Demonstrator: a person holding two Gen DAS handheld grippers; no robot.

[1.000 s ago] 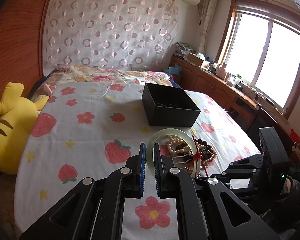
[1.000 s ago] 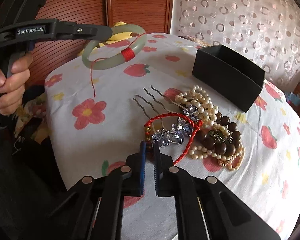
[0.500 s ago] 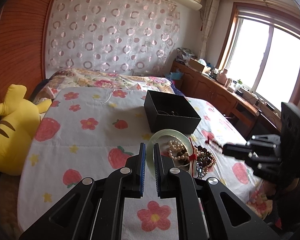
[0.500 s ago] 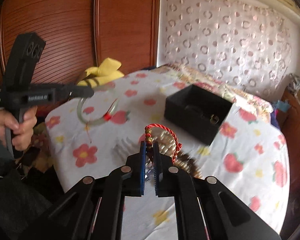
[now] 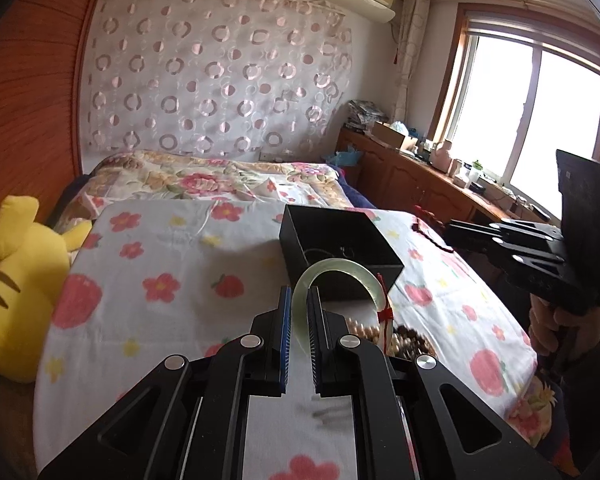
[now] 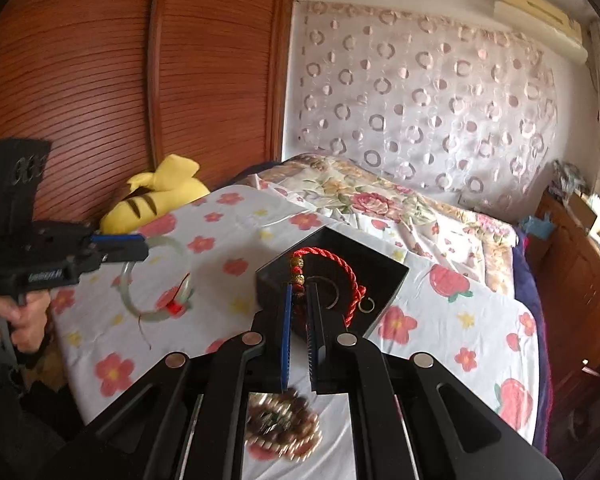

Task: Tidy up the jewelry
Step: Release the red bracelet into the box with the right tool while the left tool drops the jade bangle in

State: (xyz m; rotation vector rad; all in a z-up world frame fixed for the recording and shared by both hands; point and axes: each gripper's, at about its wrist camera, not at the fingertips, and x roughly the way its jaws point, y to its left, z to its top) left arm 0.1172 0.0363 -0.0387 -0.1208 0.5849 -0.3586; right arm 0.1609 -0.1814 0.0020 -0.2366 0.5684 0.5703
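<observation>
Left wrist view shows our left gripper (image 5: 299, 312) clamped narrow on the rim of a pale green bangle (image 5: 340, 280), which stands up from between the blue pads and arches to the right. A red thread (image 5: 385, 312) is knotted around the bangle's right side. Just past the bangle sits the open black box (image 5: 340, 240) on the strawberry-and-flower sheet (image 5: 180, 280) of the bed, with thin chains lying in its bottom. Below and right of the bangle, a heap of pearl and brown bead strands (image 5: 396, 340) rests on the sheet, partly hidden by our gripper's body. Farther left a yellow plush toy (image 5: 16, 280) leans at the bed's edge.

From the right wrist view, our right gripper (image 6: 299, 308) is pinched tight on a red braided cord bracelet (image 6: 340, 268) with gold beads near the pads; its loop rises and curls to the right, in front of the black box (image 6: 384, 276). We cannot tell whether the bracelet is over the box or short of it. A small metal ring (image 6: 367, 305) lies inside the box. The bead heap (image 6: 284, 424) shows blurred below our gripper. To the left, the other gripper (image 6: 140, 248) holds the bangle (image 6: 156, 280) above the sheet, and a hand (image 6: 24, 320) grips its handle. In the left view our right gripper (image 5: 452, 234) appears at the right edge, with the red cord (image 5: 428, 228) trailing from its tip.
</observation>
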